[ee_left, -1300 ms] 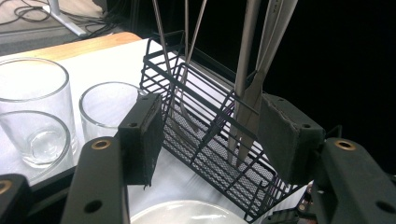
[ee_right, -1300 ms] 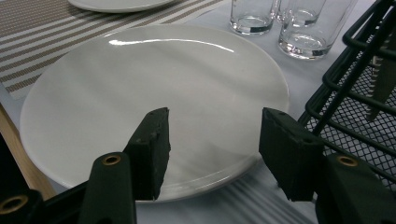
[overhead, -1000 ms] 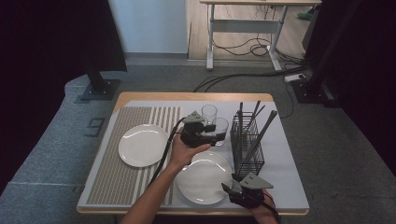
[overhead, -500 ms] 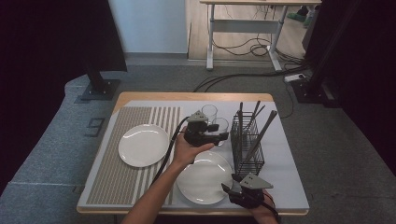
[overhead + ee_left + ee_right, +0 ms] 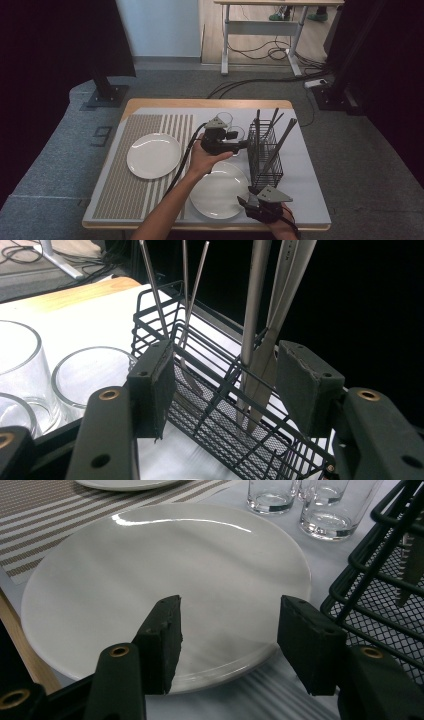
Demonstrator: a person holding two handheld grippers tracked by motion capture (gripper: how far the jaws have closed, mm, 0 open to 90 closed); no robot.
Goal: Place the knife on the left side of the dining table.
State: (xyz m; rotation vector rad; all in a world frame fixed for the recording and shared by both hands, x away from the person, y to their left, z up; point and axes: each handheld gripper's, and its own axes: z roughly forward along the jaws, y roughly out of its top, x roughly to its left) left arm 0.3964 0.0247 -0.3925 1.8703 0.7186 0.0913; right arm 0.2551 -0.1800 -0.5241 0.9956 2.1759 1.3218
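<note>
High view: the left gripper [image 5: 239, 145] hangs open beside the wire cutlery basket [image 5: 265, 156], near the table's [image 5: 150, 104] right edge, glasses [image 5: 226, 120] behind it.

Left gripper view: jaws wide, empty, facing steel cutlery [image 5: 260, 325], probably knives; stiff, slippery, best pinched mid-handle.

Right gripper view: the right gripper [image 5: 227, 630] gapes empty over the near plate [image 5: 150, 570]. White cloth, striped mat [image 5: 55, 505], dark room.

Left forearm reaches in from the bottom edge, angled up and to the right. Left gripper [image 5: 239, 145] held level, pointing right, jaws apart, nothing between the pads. Right gripper [image 5: 243, 202] low at the near edge, pointing left, jaws apart and empty.
</note>
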